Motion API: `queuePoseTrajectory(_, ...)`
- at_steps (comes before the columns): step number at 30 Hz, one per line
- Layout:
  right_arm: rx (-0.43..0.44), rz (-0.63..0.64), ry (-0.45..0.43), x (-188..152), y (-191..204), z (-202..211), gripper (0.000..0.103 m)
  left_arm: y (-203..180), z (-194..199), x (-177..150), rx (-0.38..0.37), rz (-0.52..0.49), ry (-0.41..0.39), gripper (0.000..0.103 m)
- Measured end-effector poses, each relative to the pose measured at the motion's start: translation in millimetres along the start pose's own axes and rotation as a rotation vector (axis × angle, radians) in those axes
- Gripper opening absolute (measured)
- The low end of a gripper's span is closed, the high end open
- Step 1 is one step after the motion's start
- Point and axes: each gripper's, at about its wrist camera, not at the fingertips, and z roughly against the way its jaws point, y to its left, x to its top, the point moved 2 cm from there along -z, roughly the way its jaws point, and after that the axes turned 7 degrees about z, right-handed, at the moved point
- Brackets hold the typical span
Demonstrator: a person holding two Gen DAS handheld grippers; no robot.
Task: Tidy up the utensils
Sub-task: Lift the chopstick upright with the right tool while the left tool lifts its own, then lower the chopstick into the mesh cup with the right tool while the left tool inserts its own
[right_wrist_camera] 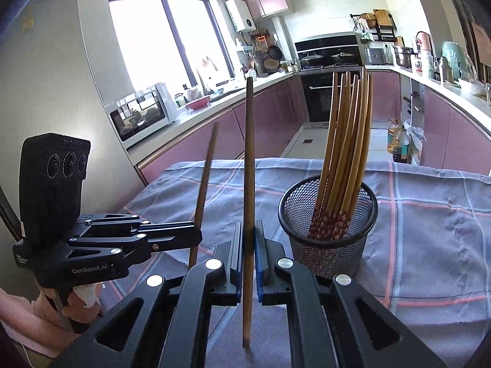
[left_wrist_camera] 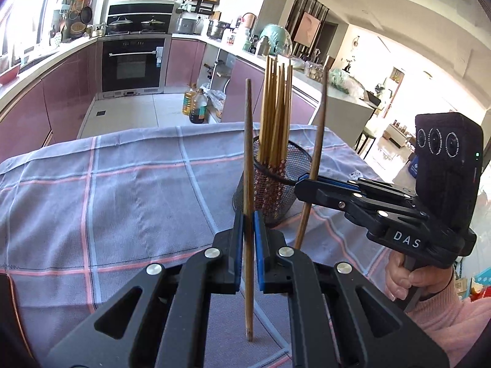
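A black mesh cup [right_wrist_camera: 330, 239] is standing on the checked cloth [right_wrist_camera: 429, 230] of the table, holding a bundle of wooden chopsticks [right_wrist_camera: 343, 153] — roughly ten, the exact count blurred — leaning together with patterned red ends at the bottom. Two further chopsticks are outside the cup, one in each tool. The left gripper [left_wrist_camera: 248, 224] is pinching one chopstick [left_wrist_camera: 248, 141] upright between its blue pads; the right gripper [right_wrist_camera: 254, 233] is pinching a second chopstick [right_wrist_camera: 248, 159] likewise, its jaws pressed together on the stick. Each is showing in the other's view — the right gripper [left_wrist_camera: 307, 179] just beside the cup's rim. The cloth's far edge is lying beyond the cup; bare cloth is stretching wide on the left.
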Motion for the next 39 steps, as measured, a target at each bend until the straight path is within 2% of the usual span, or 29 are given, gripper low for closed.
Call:
queuePoseTrajectory(24,-0.058,0.034,-0.121,29,-10,37,0.006,-12,33,37,-0.078,0.000,-0.095,0.008)
queuePoseTrajectory(39,-0.092,0.062,-0.179,53,-19,54,0.006,-41,56,72,-0.107,-0.050,-0.190,0.008)
